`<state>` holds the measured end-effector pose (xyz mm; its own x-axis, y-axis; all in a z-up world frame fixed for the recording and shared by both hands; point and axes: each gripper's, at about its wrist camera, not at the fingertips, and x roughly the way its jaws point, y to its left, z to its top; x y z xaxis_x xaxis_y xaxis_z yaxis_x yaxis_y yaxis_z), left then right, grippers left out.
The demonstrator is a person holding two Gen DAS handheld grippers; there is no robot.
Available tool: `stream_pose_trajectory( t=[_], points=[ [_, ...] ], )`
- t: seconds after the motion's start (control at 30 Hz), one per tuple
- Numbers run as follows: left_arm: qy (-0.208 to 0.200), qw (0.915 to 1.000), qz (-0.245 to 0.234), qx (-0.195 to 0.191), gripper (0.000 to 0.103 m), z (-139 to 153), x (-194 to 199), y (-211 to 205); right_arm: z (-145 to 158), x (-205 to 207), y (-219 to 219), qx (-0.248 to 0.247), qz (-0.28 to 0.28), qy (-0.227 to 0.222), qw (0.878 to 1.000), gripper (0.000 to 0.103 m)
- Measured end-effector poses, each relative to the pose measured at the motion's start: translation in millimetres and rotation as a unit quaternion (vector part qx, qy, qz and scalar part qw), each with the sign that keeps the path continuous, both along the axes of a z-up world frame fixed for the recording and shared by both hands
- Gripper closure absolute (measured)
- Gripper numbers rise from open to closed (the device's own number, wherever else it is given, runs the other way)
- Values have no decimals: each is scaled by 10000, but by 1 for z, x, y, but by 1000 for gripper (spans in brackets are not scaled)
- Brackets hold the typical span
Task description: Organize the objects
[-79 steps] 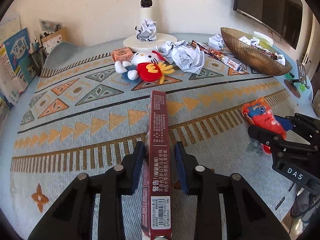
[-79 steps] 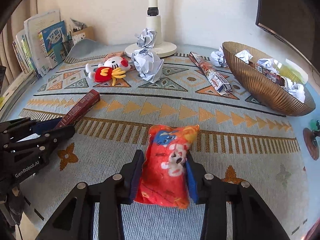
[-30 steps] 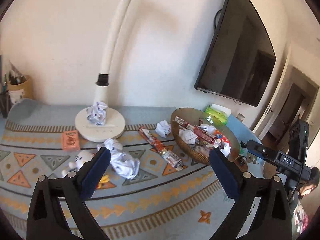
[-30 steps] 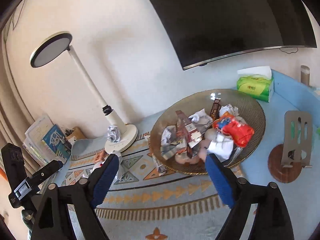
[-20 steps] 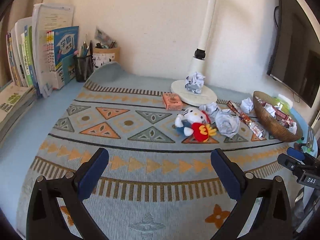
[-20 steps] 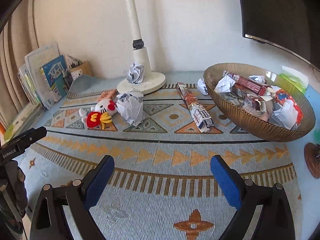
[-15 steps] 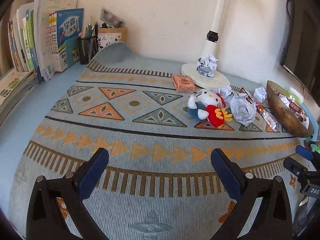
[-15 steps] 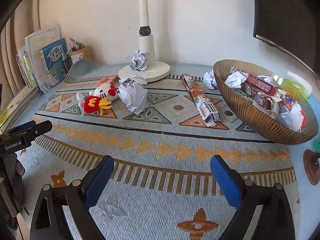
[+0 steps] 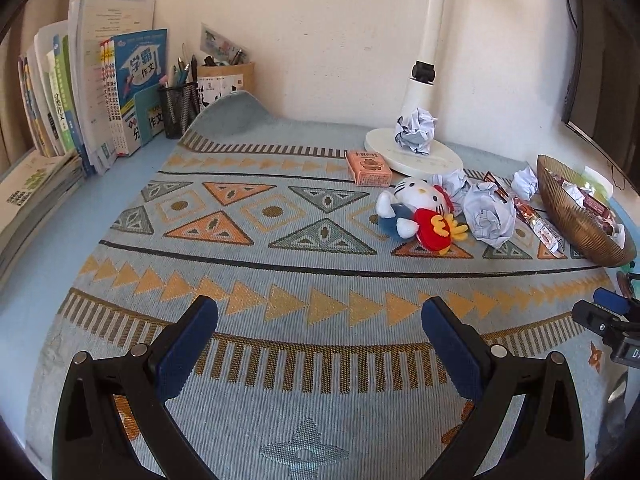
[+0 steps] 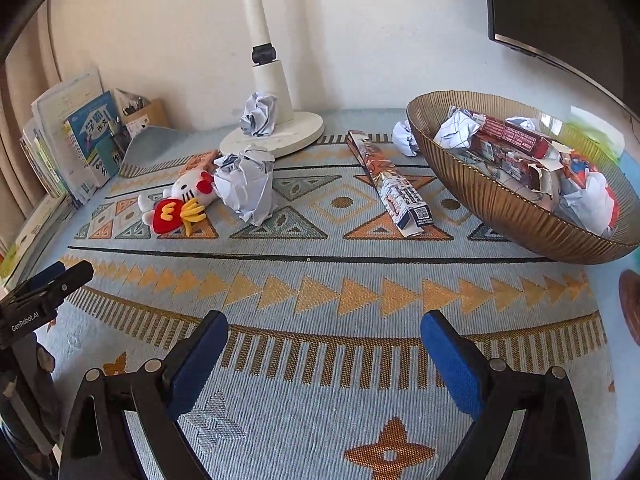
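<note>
Having been emptied into the ribbed bowl (image 10: 500, 204) at right of frame, the left gripper (image 9: 320, 346) and right gripper (image 10: 324, 354) are held wide open, empty. Left for sorting at centre: plush toy (image 10: 182, 200), crumpled paper (image 10: 248, 186), long snack box (image 10: 394, 192); the lamp base (image 10: 276, 134) crowds them.

Bare mat (image 9: 304, 280) ahead, plush toy (image 9: 416, 212), crumpled paper (image 9: 490, 216) beyond
</note>
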<state>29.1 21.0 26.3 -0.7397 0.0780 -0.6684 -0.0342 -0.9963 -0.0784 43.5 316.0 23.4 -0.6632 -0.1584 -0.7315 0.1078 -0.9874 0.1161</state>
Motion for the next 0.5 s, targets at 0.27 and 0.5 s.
stream_pose_trajectory(
  t=[0.27, 0.5],
  points=[
    [1, 10000, -44, 36, 1, 0, 0, 1, -3, -3, 5, -151, -62, -114, 9998, 6],
    [-265, 9991, -338, -10, 1, -2, -9, 9, -7, -9, 3, -95, -82, -348, 9993, 6]
  ],
)
